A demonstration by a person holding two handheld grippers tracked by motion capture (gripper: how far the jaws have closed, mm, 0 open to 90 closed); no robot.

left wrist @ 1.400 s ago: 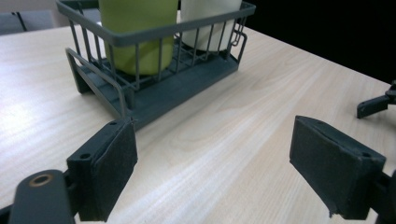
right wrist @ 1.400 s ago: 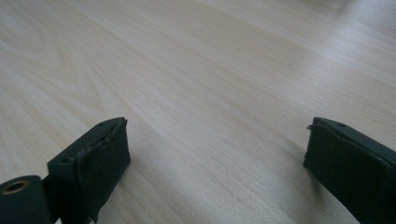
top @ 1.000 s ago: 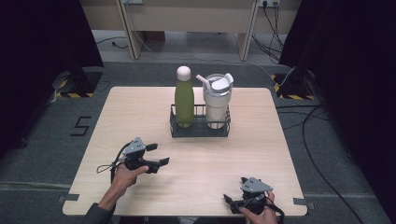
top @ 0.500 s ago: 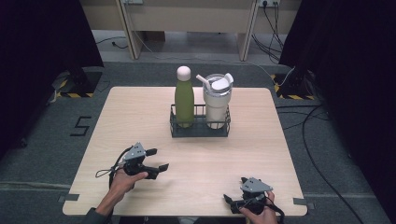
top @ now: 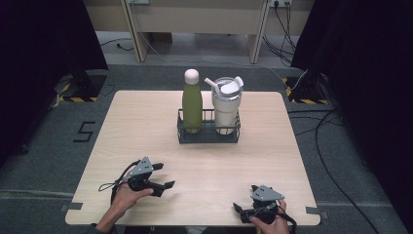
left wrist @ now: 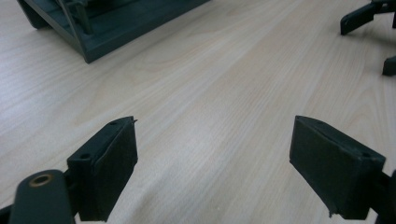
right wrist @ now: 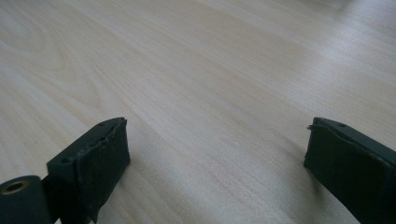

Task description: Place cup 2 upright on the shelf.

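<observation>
I've got both tongs low at the near edge of the table [top: 146,122], w/ nothing in either. Left tongs [top: 163,176] are spread wide, empty, pointing roughly across toward the right tongs [top: 242,210], also spread and empty, near the front right corner.

The things to go for sit in the rack [top: 208,134] at mid-table, well apart from both hands: green bottle [top: 192,103] on the left, white tumbler [top: 227,106] on the right w/ its straw [top: 211,82] poking out toward the bottle.

Risks, as I judge them: bottle is tall and slim, so a grab high near the cap could tip it against the rack wire or jam it on the way up. The two stand just beside each other, so a wide-open jaw going between them may knock the tumbler or catch the straw. Smooth metal may slip (can't tell how heavy it is).

Path over the table looks free; the rack rail in front blocks a low grip, so approach from above or the side.
</observation>
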